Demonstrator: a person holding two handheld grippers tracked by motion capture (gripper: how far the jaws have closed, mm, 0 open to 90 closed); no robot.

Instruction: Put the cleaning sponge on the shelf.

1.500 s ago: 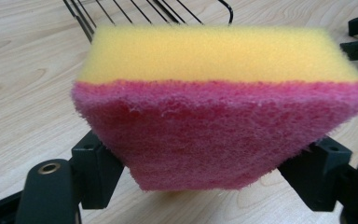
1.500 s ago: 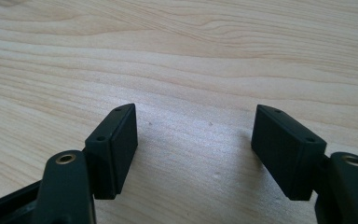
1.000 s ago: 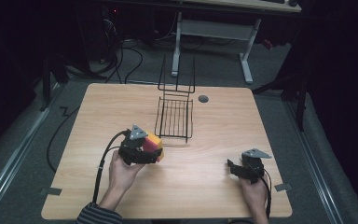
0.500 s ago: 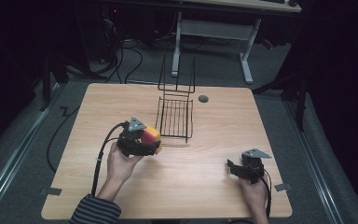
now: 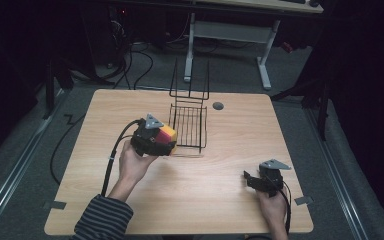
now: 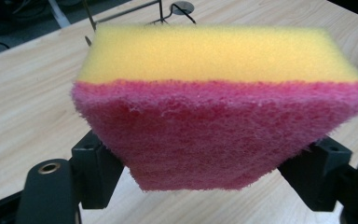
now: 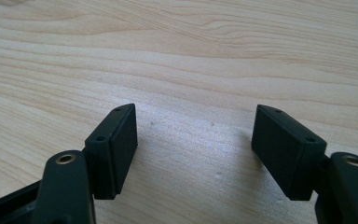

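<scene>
Left tool gripping sponge moved nearer rack, right tool gaping, unmoved

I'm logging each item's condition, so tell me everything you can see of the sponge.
The sponge is a rectangular block in two layers: smooth yellow foam and a rough, fibrous pink scouring pad. It looks dry and unsquashed. The left gripper holds it clear of the table, its black fingers pressing the pink layer's two ends. In the high view it sits just left of the wire rack; whether it touches the rack cannot be told.
</scene>
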